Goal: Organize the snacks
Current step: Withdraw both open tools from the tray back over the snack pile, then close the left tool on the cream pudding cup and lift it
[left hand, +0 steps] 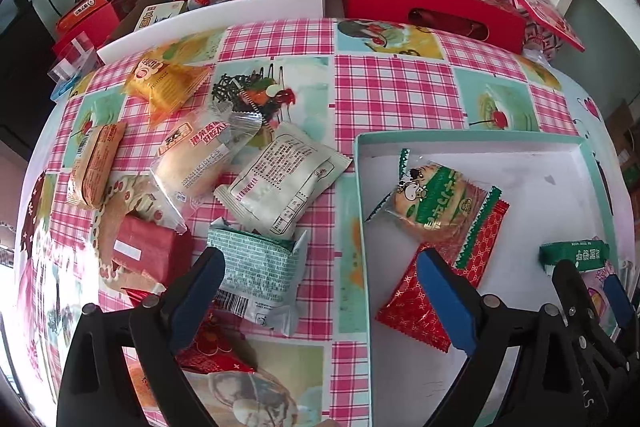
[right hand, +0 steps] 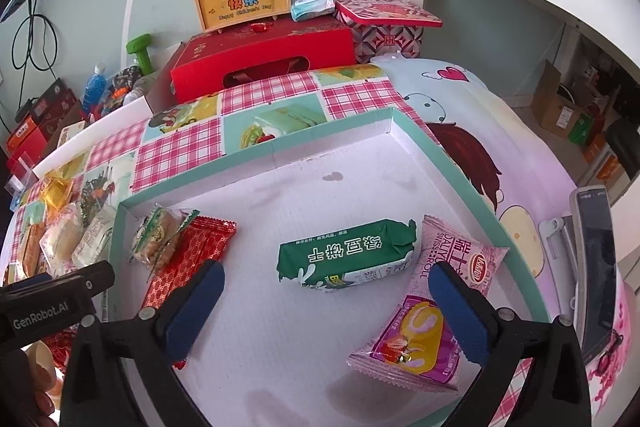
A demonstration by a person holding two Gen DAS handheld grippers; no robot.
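- Jaws first, left wrist view: the left gripper (left hand: 320,291) is spread wide with nothing pinched, hovering over the worktop (left hand: 392,87) edge of the tray (left hand: 362,187).
- Same view, the loose pile is what's left: yellow pack (left hand: 168,83), clear bun pack (left hand: 196,163), white pack (left hand: 280,179), teal pack (left hand: 256,267), a few more.
- Already in the tray: round cracker pack (left hand: 432,199) lying on the red foil pack (left hand: 436,283).
- Right wrist view: right gripper (right hand: 326,307) also gaping and empty, above the green biscuit pack (right hand: 348,255) and pink Swiss roll pack (right hand: 432,315), both inside the tray.
- I'd call it under halfway.

Four snack packets (right hand: 348,253) in one tray (right hand: 256,155).
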